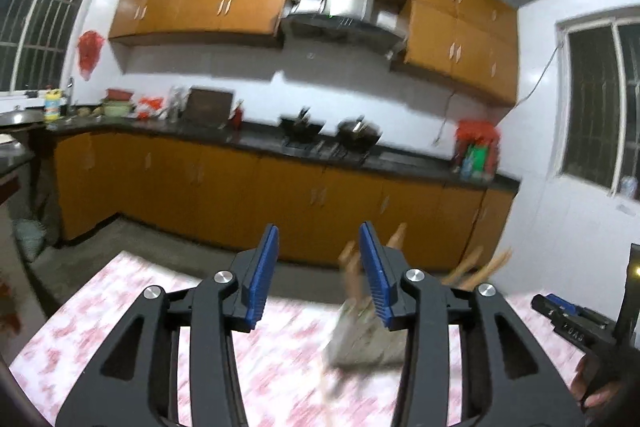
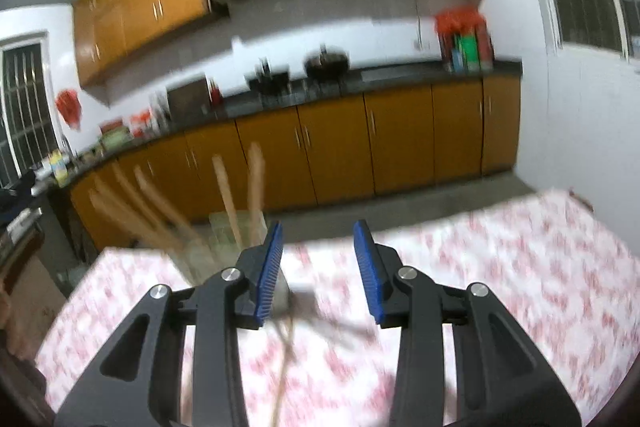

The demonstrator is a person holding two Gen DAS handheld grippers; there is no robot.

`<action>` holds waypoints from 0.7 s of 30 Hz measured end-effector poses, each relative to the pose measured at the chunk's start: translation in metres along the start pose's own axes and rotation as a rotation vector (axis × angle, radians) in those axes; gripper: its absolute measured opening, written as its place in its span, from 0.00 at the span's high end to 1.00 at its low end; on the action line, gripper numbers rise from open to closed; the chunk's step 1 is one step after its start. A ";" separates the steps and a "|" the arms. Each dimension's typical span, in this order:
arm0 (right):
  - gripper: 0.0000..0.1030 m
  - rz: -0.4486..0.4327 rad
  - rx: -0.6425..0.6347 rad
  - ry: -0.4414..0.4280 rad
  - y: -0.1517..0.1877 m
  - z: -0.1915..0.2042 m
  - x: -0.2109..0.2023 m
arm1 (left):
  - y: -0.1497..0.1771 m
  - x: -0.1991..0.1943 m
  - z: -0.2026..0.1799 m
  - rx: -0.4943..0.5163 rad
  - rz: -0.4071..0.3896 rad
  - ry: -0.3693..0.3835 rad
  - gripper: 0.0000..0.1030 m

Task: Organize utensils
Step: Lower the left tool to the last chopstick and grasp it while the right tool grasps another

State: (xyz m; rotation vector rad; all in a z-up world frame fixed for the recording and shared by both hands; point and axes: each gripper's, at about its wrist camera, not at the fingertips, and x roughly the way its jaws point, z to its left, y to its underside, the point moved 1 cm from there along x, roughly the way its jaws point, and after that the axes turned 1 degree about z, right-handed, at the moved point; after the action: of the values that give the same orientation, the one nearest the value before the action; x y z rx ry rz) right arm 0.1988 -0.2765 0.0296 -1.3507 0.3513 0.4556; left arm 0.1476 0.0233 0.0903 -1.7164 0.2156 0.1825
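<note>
Both tools part-open, empty: left tool (image 1: 319,269), right tool (image 2: 318,267). Blurry, so I'd slow down, centre on loose utensil (image 2: 286,343) lower-mid on desk (image 2: 500,267), beside holder (image 2: 240,247).

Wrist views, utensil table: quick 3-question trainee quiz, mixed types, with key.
1. True or false: the left tongs grip a wooden utensil.
2. The clear utensil holder stands on: A) the dark kitchen counter B) the pink-and-white patterned tablecloth C) the floor.
3. What sticks out of the holder?

Key: 1 false, open with nothing held. 2 B. 3 Blurred long wooden utensil handles; exact type unclear.
</note>
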 end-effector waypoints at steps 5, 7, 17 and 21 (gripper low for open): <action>0.70 0.230 -0.051 -0.065 0.067 0.017 0.035 | 0.069 0.018 0.015 0.010 0.233 -0.032 0.58; 0.73 0.292 -0.076 -0.095 0.090 0.029 0.042 | 0.094 0.024 0.016 0.013 0.312 -0.029 0.58; 0.77 0.411 -0.127 -0.075 0.146 0.052 0.058 | 0.161 0.037 -0.001 0.047 0.519 0.024 0.62; 0.77 0.412 -0.139 -0.063 0.150 0.053 0.062 | 0.171 0.042 -0.006 0.036 0.554 0.030 0.62</action>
State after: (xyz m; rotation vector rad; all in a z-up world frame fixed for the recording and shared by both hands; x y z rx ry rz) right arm 0.1752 -0.1942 -0.1181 -1.3961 0.5576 0.8767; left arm 0.1459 -0.0096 -0.0828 -1.5907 0.7120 0.5554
